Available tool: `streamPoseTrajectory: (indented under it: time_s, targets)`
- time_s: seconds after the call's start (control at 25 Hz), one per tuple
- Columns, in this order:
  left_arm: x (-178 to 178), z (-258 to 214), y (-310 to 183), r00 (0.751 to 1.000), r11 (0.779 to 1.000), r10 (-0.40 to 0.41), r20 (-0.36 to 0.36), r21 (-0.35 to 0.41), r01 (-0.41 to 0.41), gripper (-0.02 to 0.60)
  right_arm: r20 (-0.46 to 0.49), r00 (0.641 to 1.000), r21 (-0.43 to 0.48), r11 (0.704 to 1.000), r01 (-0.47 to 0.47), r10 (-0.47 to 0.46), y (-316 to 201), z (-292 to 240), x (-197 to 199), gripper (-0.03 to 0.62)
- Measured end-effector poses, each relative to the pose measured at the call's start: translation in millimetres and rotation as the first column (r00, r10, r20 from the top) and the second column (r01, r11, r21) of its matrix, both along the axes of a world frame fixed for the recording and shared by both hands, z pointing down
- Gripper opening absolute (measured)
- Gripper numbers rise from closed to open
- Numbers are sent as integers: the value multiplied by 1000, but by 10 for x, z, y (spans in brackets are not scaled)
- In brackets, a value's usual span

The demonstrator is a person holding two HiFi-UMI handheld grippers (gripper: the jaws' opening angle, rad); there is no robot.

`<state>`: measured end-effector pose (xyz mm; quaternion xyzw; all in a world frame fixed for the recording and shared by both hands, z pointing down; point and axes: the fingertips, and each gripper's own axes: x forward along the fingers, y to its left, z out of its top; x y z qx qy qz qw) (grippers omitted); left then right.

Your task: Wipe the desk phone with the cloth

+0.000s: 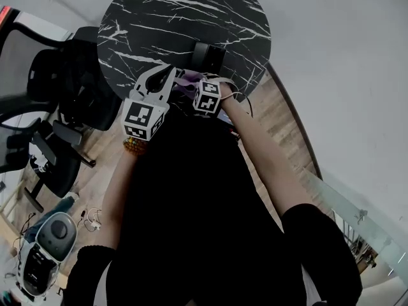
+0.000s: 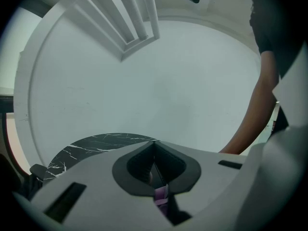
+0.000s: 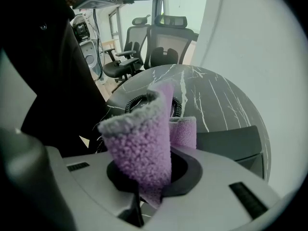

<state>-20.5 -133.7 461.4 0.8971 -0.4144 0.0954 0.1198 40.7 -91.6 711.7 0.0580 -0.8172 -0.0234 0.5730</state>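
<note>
Looking down, head view: left gripper (image 1: 159,81) and right gripper (image 1: 201,87) hold a fluffy purple cloth (image 1: 186,80) near the black desk phone (image 1: 208,56) on the round black marble table (image 1: 159,18).
Left gripper view: jaws pressed together on a thin bit of cloth (image 2: 160,196).
Right gripper view: jaws pinch the cloth (image 3: 142,138); phone (image 3: 231,141) just beyond.
Doing it well: probably spread the cloth flat, rub softly.

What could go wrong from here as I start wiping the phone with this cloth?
1. The left gripper pinches only a sliver of the cloth, so that corner may slip free.
2. The coiled cord lies just beyond the cloth in the right gripper. A wipe could snag it and drag the phone.
</note>
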Motion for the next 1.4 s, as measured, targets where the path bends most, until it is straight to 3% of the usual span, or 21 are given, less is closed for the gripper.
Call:
streamPoseTrajectory:
  time_s: [0.4, 0.56, 0.8, 0.92, 1.16, 1.4]
  targets:
    - [-23, 13, -6, 1000, 1000, -8, 0, 3, 8, 12, -22, 996, -95, 992, 78, -81, 187, 58, 10, 64]
    - [-51, -12, -19, 1000, 1000, -19, -10, 6, 19, 12, 8, 1000, -229, 973, 22, -21, 241, 22, 91, 64]
    - [-77, -4, -36, 999, 1000, -26, -19, 2, 26, 12, 135, 988, -248, 968, -40, 75, 132, -334, 67, 64]
    - [-55, -7, -44, 1000, 1000, -17, -23, 4, 17, 12, 256, 956, -259, 963, -73, 141, 29, -635, 5, 64]
    - [-27, 14, -66, 1000, 1000, -8, -21, 1, 8, 12, 406, 892, -176, 974, -140, 201, -259, -1110, 40, 64]
    - [0, 45, -71, 1000, 1000, 2, -22, -6, -2, 12, 556, 756, -153, 936, -316, 346, -713, -1542, 215, 64]
